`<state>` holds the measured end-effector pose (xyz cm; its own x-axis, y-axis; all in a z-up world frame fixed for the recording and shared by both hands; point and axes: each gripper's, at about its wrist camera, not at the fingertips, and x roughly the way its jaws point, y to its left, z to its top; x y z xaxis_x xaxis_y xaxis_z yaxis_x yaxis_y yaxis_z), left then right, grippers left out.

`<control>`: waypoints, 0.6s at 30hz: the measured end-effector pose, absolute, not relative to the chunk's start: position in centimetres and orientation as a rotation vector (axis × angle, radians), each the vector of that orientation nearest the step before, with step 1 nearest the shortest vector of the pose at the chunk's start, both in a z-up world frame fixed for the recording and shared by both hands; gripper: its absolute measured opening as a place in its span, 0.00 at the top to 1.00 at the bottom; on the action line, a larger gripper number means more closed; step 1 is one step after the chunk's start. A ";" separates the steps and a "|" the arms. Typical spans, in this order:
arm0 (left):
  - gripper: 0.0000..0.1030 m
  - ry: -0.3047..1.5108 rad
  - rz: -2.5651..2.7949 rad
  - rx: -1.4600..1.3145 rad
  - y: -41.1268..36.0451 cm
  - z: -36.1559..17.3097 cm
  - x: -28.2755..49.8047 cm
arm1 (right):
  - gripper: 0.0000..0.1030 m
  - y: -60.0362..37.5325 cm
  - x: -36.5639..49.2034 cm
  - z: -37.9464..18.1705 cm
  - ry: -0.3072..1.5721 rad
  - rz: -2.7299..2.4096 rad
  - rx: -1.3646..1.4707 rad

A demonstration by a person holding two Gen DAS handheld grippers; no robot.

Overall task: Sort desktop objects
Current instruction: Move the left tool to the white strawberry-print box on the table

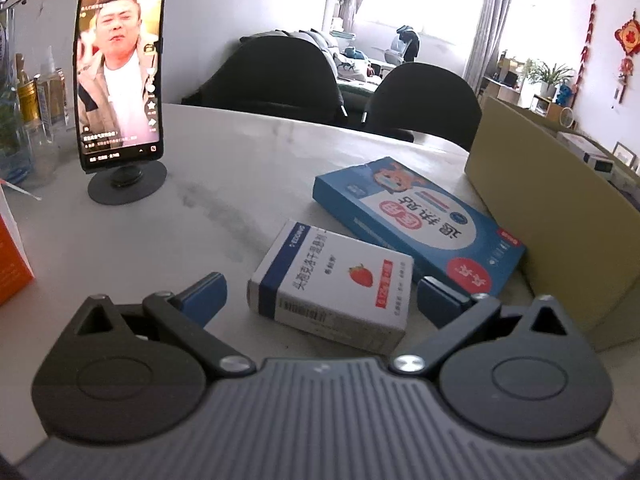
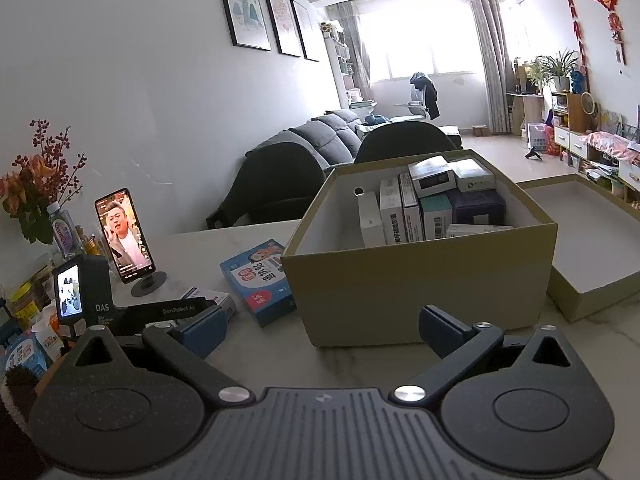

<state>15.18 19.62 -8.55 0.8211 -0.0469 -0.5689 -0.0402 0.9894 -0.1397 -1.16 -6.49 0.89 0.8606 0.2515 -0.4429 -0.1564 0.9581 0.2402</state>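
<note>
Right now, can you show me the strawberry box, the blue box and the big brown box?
White strawberry medicine box [image 1: 336, 280]: left wrist view, top face.
Flat blue cartoon box [image 1: 420, 220]: left wrist view, printed top.
Big brown cardboard box [image 2: 420, 276]: right wrist view, front wall.

The left gripper [image 1: 320, 300] hangs low over the pale surface [image 1: 208, 216], its jaws spread wide with a white medicine box [image 1: 332, 284] — a strawberry printed on top — lying between the blue pads, seemingly untouched by either. Just behind it lies a flat blue box [image 1: 416, 224], its far end close against a tan cardboard box [image 1: 552, 216]. Farther left, a phone [image 1: 120, 72] stands upright on a round dark stand [image 1: 128, 184], screen lit. An orange carton [image 1: 12, 256] shows at the left edge.
</note>
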 end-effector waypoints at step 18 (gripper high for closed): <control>0.04 0.576 -0.035 -0.038 18.1 -9.2 15.5 | 0.01 -6.5 -0.6 0.6 0.504 0.217 0.205</control>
<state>15.55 18.09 -9.19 0.8379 -0.0441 -0.5440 0.0225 0.9987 -0.0463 -0.60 -6.53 0.57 0.8538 0.2555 -0.4536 -0.1550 0.9565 0.2470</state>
